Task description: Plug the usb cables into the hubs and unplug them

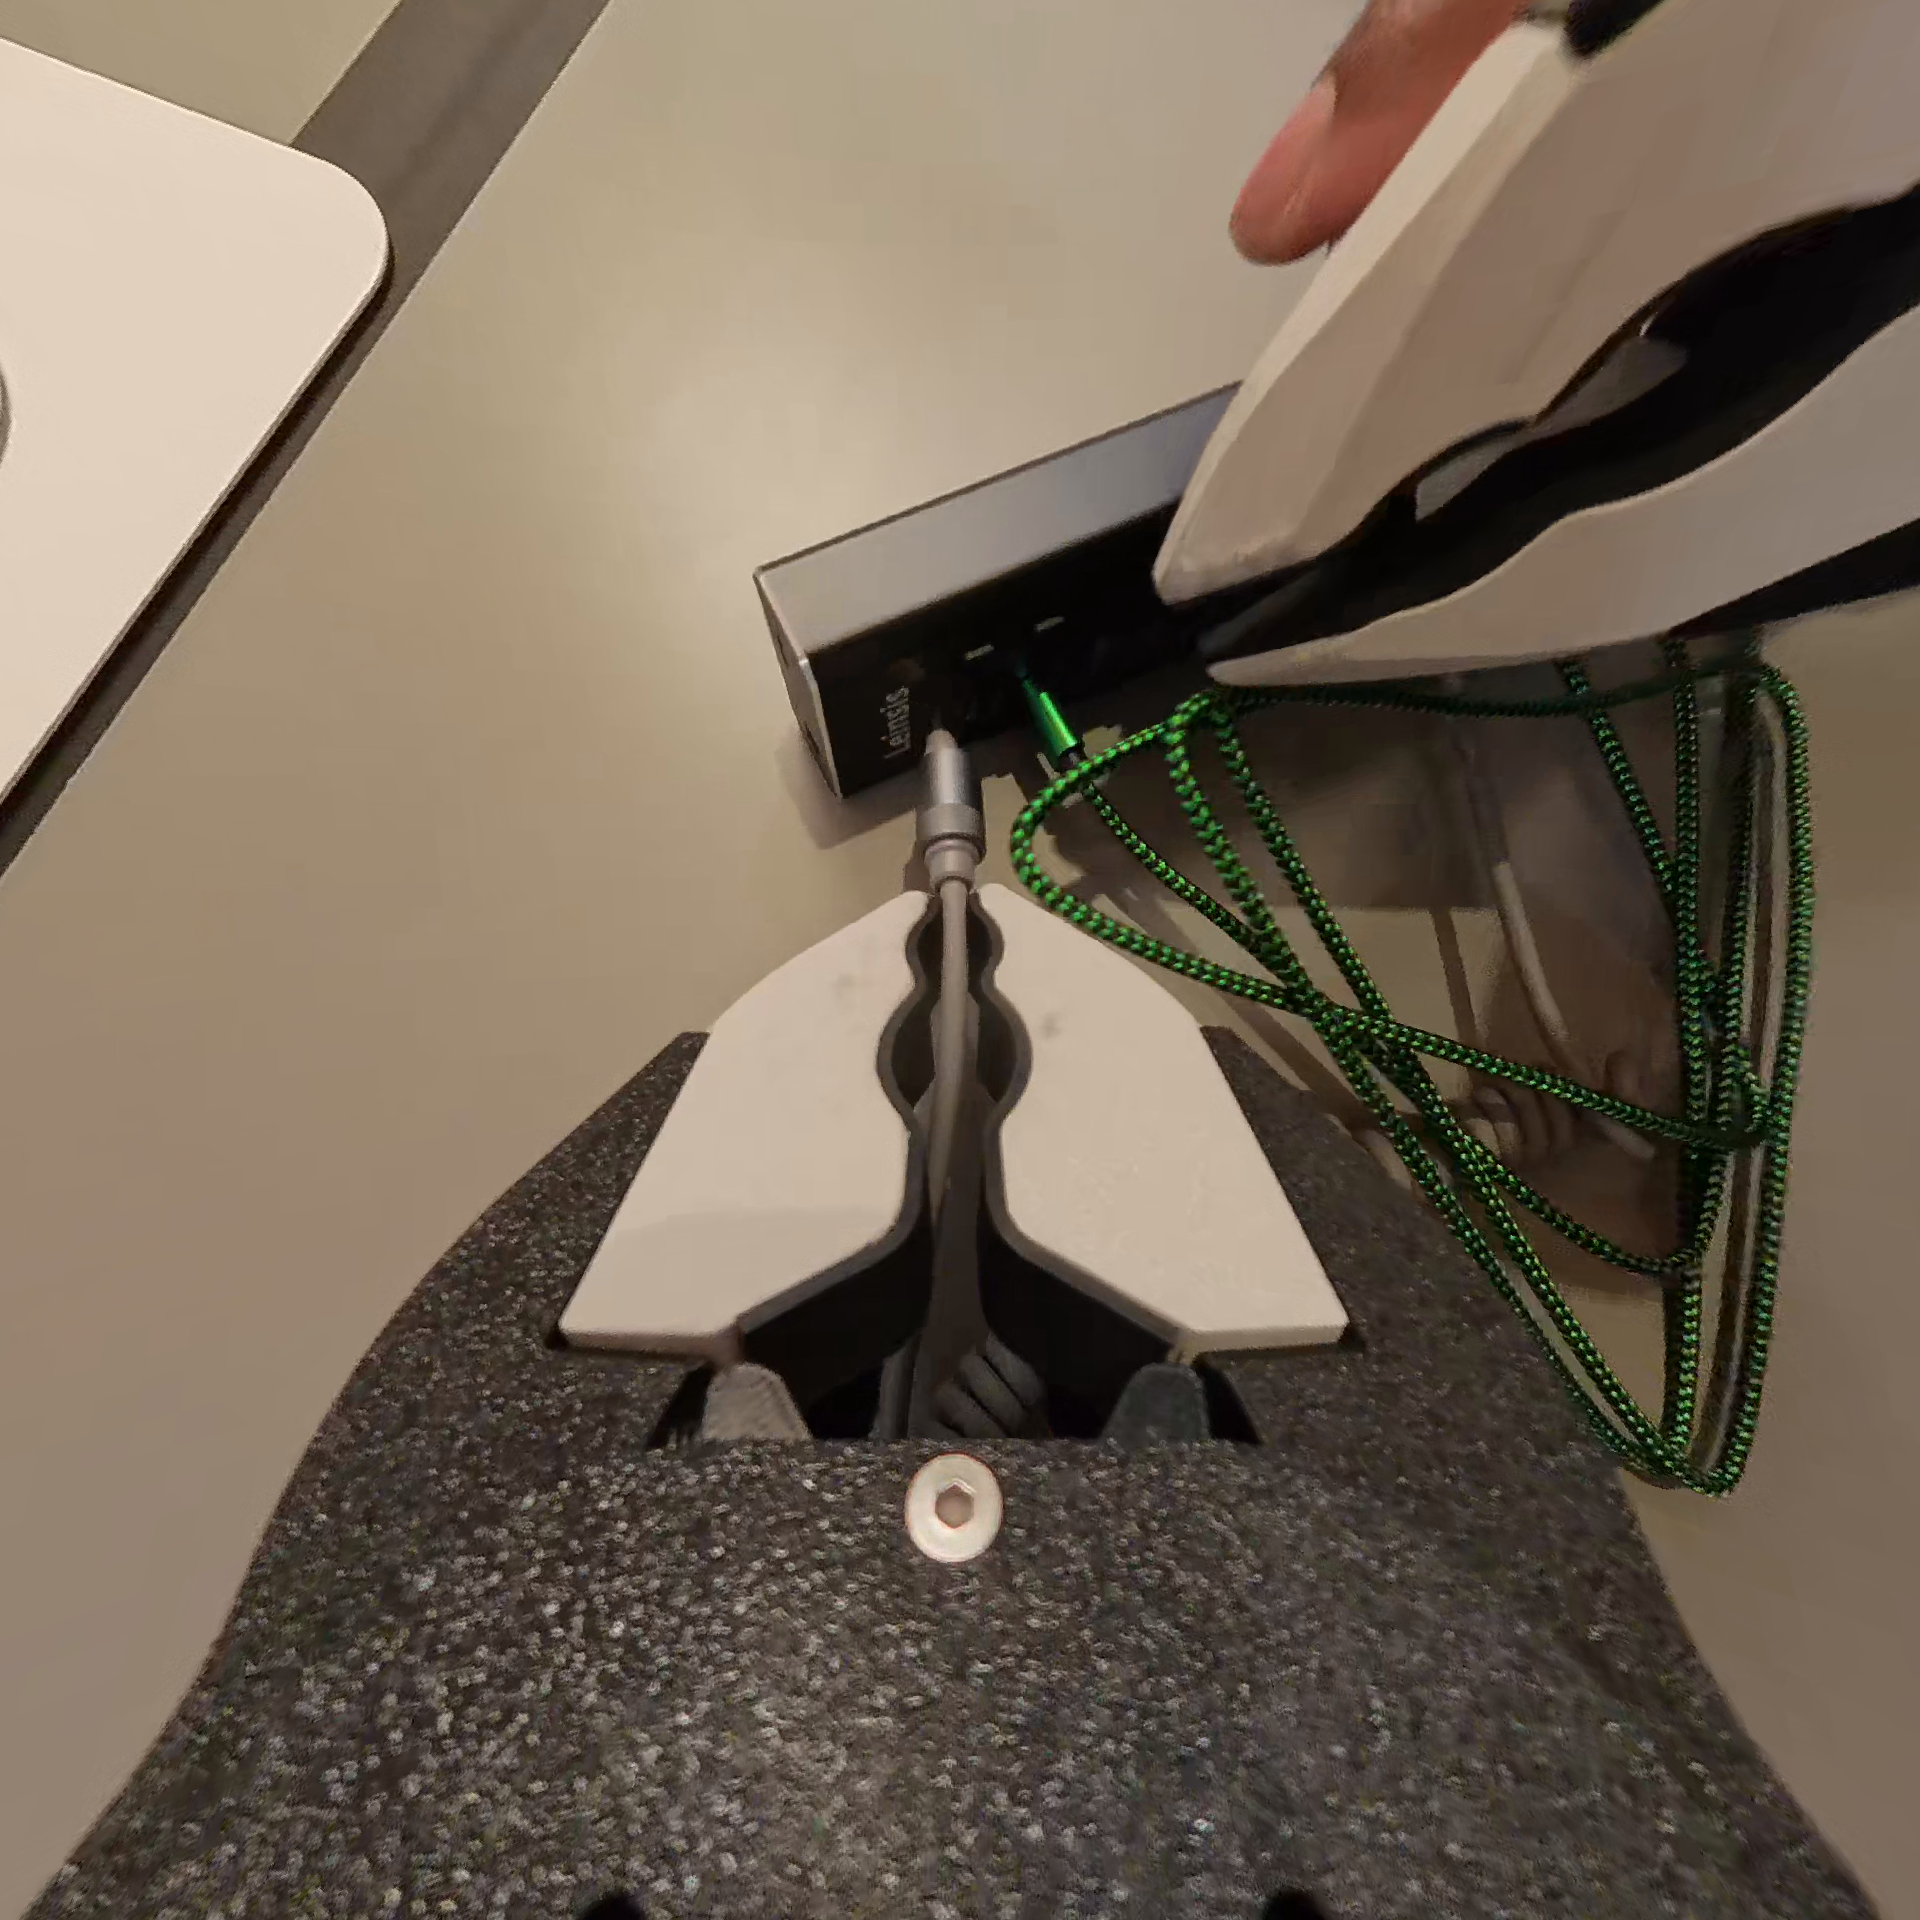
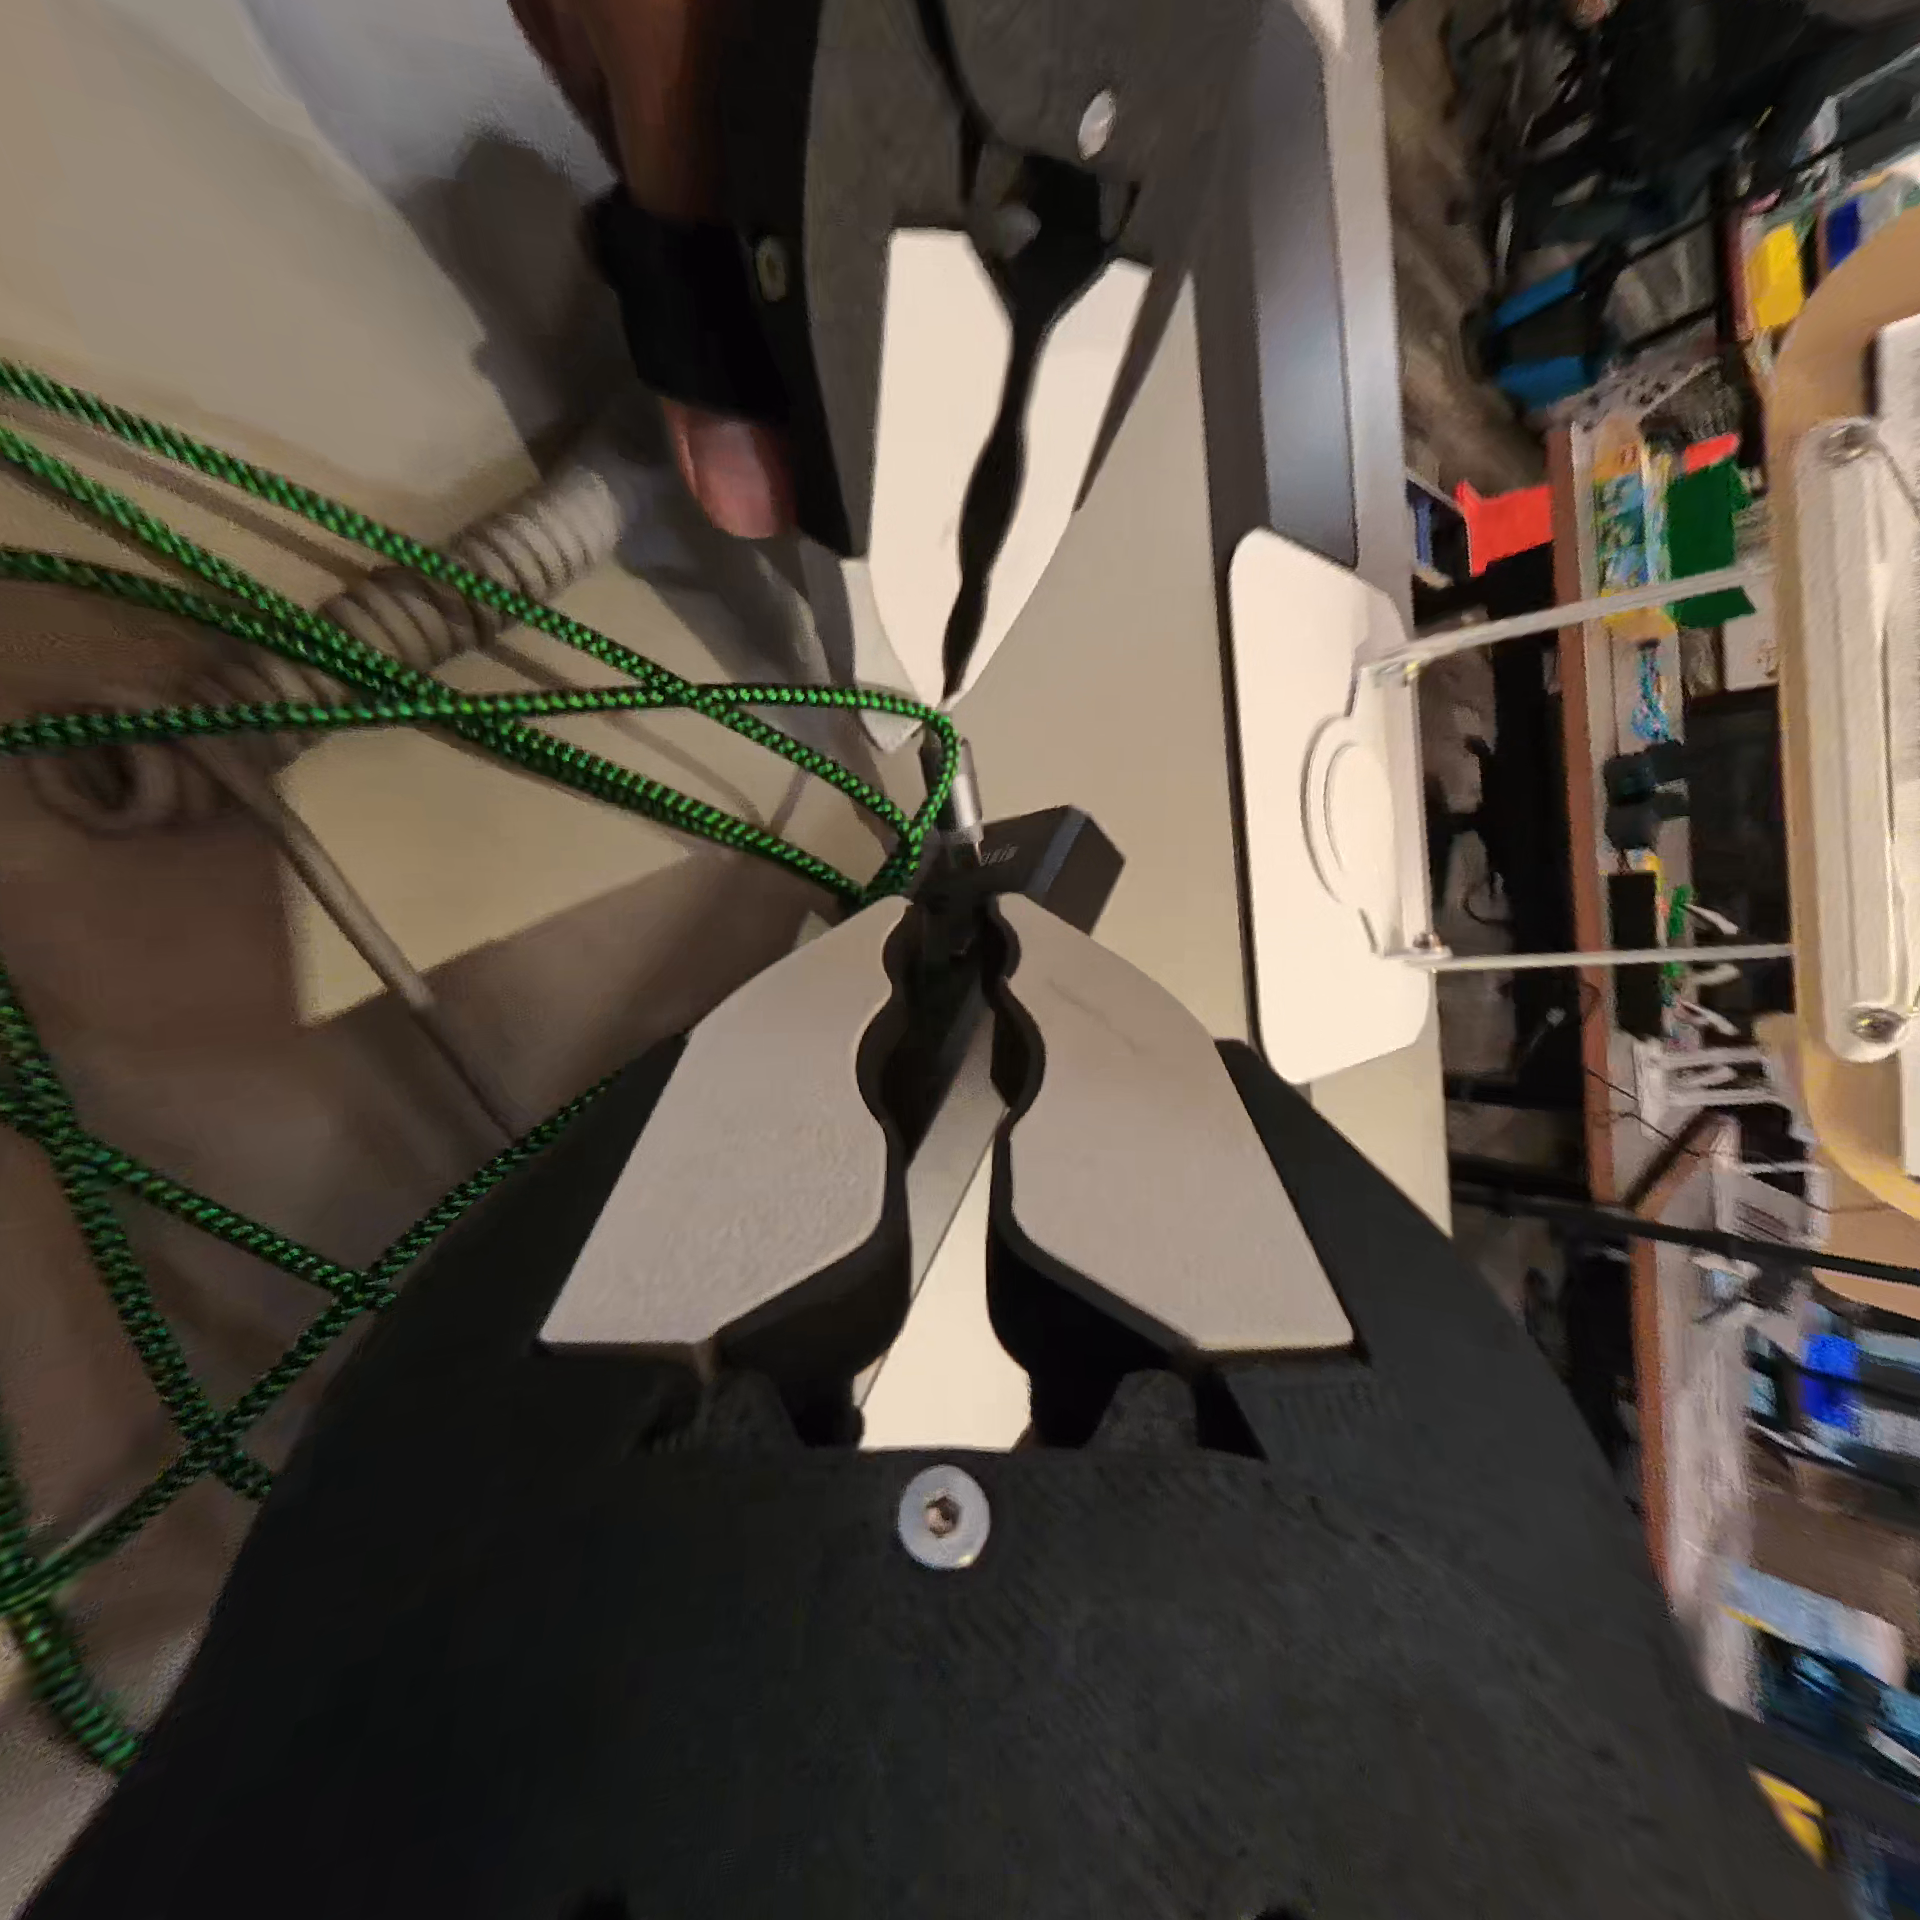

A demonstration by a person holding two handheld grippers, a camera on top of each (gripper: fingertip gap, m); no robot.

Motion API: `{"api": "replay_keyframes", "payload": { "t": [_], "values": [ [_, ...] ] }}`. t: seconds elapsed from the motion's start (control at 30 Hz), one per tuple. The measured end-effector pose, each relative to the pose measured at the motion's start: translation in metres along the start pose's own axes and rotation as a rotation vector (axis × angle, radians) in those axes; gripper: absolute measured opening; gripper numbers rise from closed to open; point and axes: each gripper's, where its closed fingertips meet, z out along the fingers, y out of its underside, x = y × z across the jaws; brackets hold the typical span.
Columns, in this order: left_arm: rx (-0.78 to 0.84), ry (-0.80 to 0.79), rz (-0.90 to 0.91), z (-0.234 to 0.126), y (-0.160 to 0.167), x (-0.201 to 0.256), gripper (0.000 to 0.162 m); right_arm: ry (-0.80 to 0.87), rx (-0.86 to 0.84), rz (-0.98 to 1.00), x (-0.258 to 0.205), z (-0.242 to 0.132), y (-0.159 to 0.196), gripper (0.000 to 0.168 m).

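Observation:
A dark grey USB hub (image 1: 987, 561) lies on the beige table. My left gripper (image 1: 951, 902) is shut on a grey cable (image 1: 951, 997) just behind its metal plug (image 1: 945, 800). The plug's tip sits at the port at the hub's left end. A green braided cable (image 1: 1299, 966) is plugged into a port beside it by its green plug (image 1: 1047, 717). My right gripper (image 2: 951, 920) is shut on the hub (image 2: 1049, 852), holding it across its width. It shows in the left wrist view (image 1: 1455, 499) over the hub's right part. The left gripper (image 2: 940, 707) faces it.
A white rounded pad (image 1: 156, 364) lies at the far left by the table edge and shows in the right wrist view (image 2: 1320, 800). Green cable loops (image 2: 416, 707) and a coiled beige cable (image 2: 499, 582) hang off the table. Cluttered shelves (image 2: 1662, 623) stand beyond.

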Motion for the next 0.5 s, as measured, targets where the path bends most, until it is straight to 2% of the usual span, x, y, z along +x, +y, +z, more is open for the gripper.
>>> {"api": "replay_keyframes", "payload": {
  "t": [0.03, 0.13, 0.33, 0.5],
  "values": [
    [-0.007, -0.006, 0.006, 0.001, 0.001, 0.001, 0.003, 0.004, -0.047, -0.048, -0.005, 0.003, 0.004, 0.006],
    [-0.026, -0.024, 0.027, 0.005, 0.002, 0.003, 0.003, -0.041, -0.117, -0.152, -0.028, 0.01, 0.005, 0.0],
    [-0.045, -0.06, 0.031, 0.01, 0.002, 0.008, 0.003, -0.174, -0.176, -0.152, -0.059, 0.011, 0.01, 0.0],
    [-0.042, -0.101, 0.034, 0.013, 0.001, 0.009, 0.003, -0.163, -0.179, -0.169, -0.061, 0.01, 0.014, 0.0]
  ]
}}
